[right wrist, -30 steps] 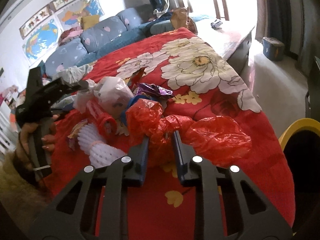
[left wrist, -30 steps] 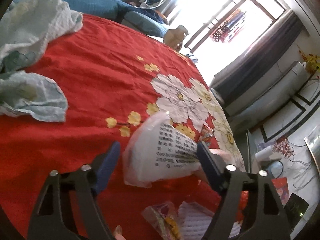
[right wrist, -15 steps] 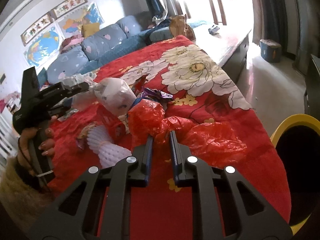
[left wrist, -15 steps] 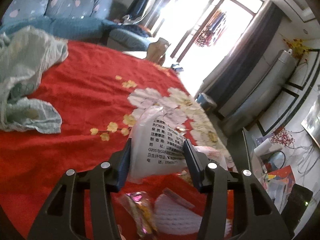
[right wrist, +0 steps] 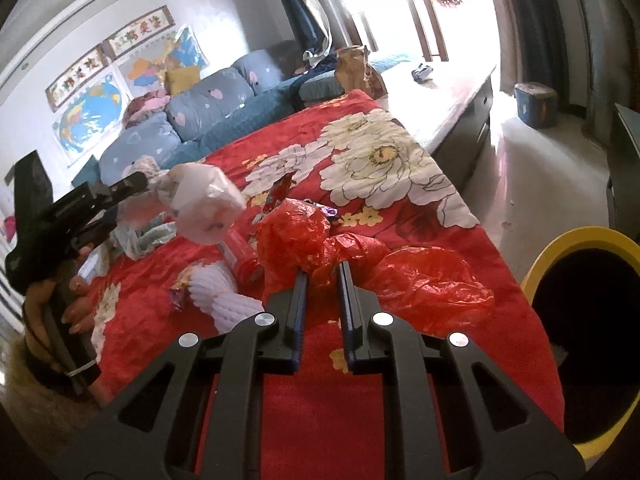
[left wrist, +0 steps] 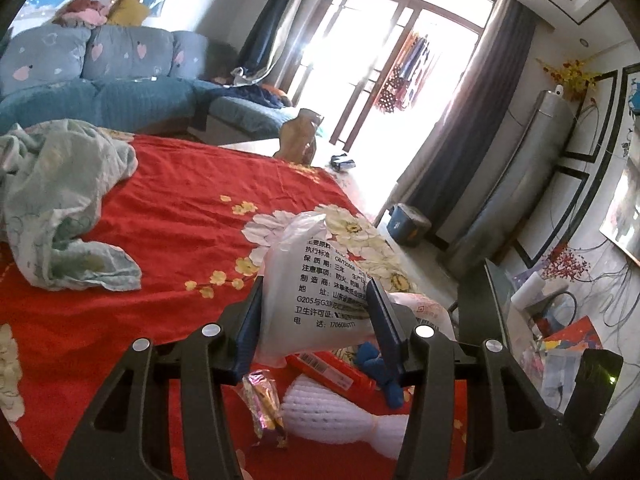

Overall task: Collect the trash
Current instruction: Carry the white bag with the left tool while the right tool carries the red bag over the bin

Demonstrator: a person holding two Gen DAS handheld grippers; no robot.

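My left gripper [left wrist: 316, 300] is shut on a white plastic bag with black print [left wrist: 316, 292] and holds it above the red floral cloth [left wrist: 188, 216]; it also shows in the right wrist view [right wrist: 200, 204]. My right gripper [right wrist: 322, 272] is shut on a crumpled red plastic bag [right wrist: 360, 264] lying on the cloth. More trash lies below: a white foam net [left wrist: 332, 412], a red packet [left wrist: 332, 372], a foil wrapper [left wrist: 264, 404], a blue scrap [left wrist: 380, 368].
A yellow-rimmed black bin [right wrist: 584, 320] stands right of the table. A pale green cloth [left wrist: 60, 204] lies at the left. A brown paper bag [left wrist: 300, 140] stands at the far end. A blue sofa [left wrist: 100, 88] is behind.
My left gripper closed on the white bag and lifted it off the cloth. My right gripper tightened on the red bag and stayed in place.
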